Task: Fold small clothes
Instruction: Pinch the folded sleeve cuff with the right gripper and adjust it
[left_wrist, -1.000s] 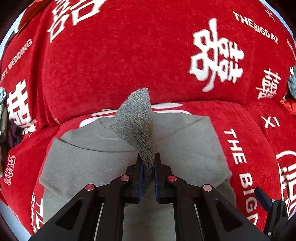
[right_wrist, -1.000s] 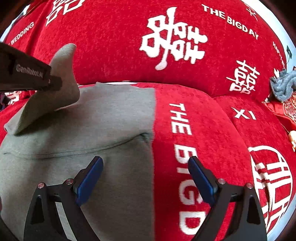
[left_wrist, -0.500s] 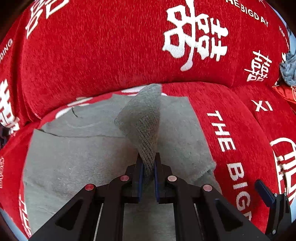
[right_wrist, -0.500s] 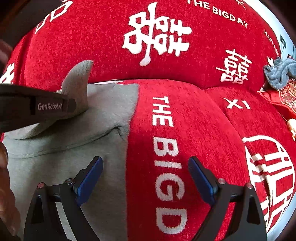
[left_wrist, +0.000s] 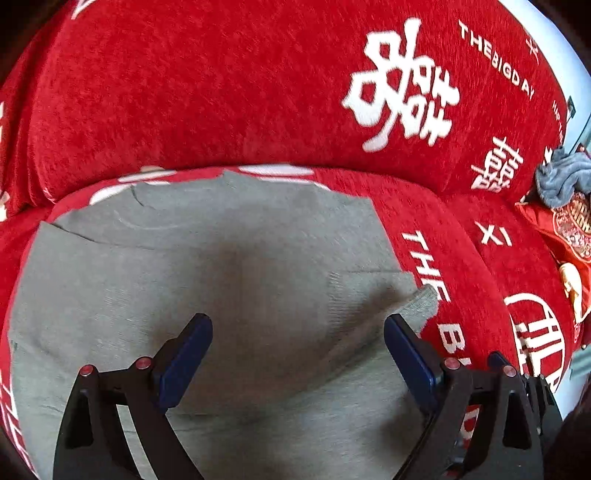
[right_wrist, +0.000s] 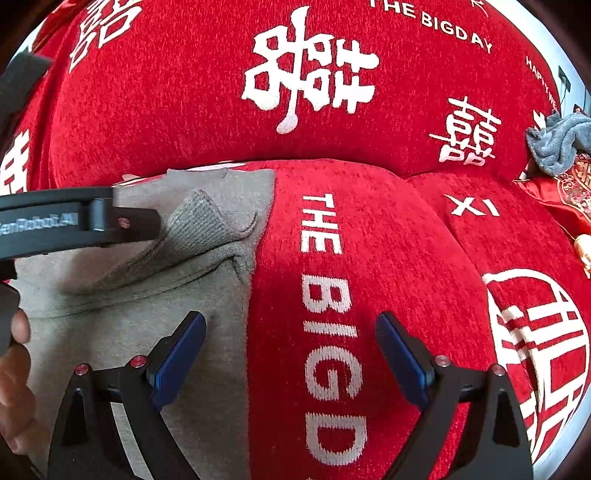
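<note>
The red sofa cover (right_wrist: 369, 229) reads "THE BIG DAY".

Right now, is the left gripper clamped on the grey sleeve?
No, the left gripper stands wide open, the sleeve lying loose on the garment.

The sweater (left_wrist: 207, 295) was plain grey, its ribbed cuff (right_wrist: 201, 221) a matching grey. The sofa cover (left_wrist: 221, 92) was bright red with white Chinese characters and white lettering. Far right lay a blue-grey cloth (right_wrist: 561, 144) beside a red cushion (right_wrist: 565, 195) with gold ornament. Both grippers were black with blue pads (left_wrist: 184, 354) and small red dots.
</note>
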